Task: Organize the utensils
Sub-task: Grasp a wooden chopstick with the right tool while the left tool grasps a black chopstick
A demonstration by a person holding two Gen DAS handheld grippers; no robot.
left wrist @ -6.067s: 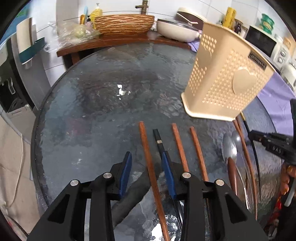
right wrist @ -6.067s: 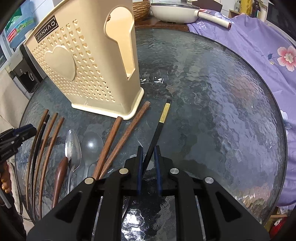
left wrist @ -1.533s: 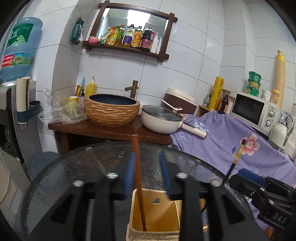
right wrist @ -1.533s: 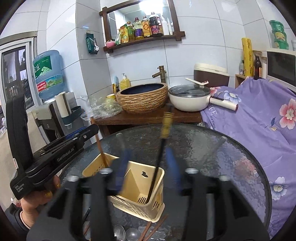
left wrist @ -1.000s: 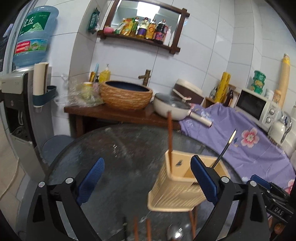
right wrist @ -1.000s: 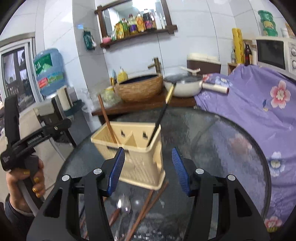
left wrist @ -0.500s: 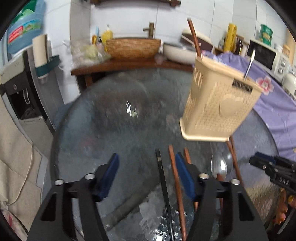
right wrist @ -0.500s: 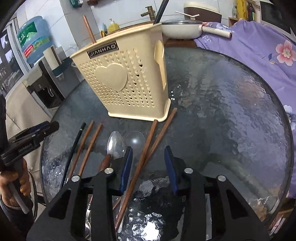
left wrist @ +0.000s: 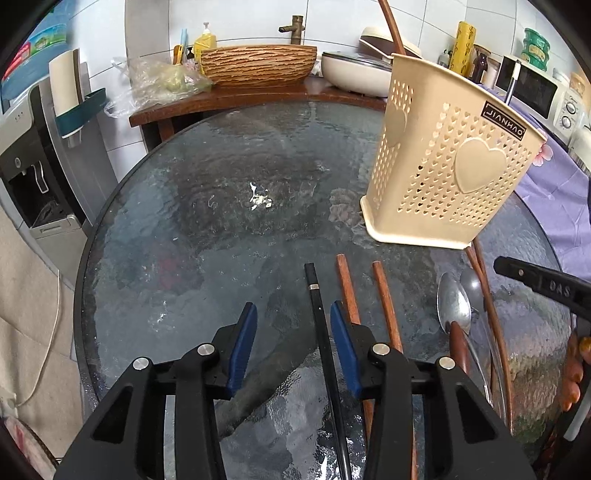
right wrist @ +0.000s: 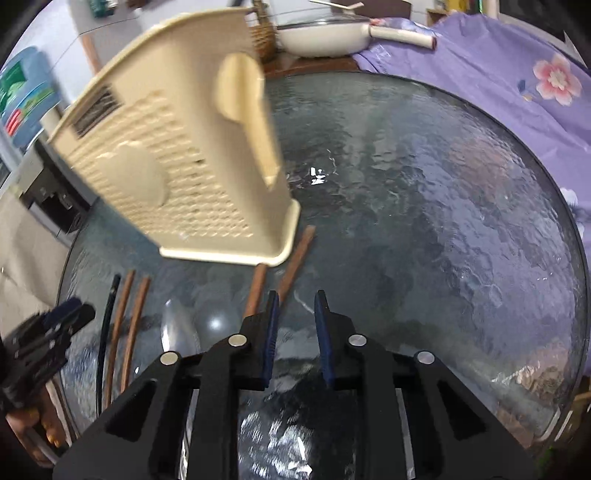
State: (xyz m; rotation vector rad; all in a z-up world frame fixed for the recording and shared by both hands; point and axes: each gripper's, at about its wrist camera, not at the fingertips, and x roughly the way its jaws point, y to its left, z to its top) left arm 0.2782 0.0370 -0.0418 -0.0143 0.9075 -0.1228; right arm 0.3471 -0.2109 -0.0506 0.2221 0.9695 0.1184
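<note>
On the round glass table [left wrist: 177, 229] a black chopstick [left wrist: 320, 317] lies between the jaws of my left gripper [left wrist: 291, 341], close to the right pad. The jaws are closing and not pressing on it. Two brown chopsticks [left wrist: 384, 295] and a spoon [left wrist: 453, 302] lie to its right. My right gripper [right wrist: 295, 330] hangs low over two other brown chopsticks [right wrist: 295, 258], its jaws closing. The blur hides whether one is in the gap. The beige basket [left wrist: 443, 166] holds a brown chopstick [left wrist: 389, 29] and a black one.
A wooden side table with a woven basin [left wrist: 258, 64] and a white pan [left wrist: 351, 68] stands behind the glass table. A purple flowered cloth [right wrist: 480, 66] lies to the right, a water dispenser [left wrist: 37, 155] to the left. A hand [right wrist: 26, 424] holds the left gripper.
Both grippers have come down from above the basket to just over the table and tilted downward. Their jaws have narrowed, the left around the black chopstick, the right over the brown pair.
</note>
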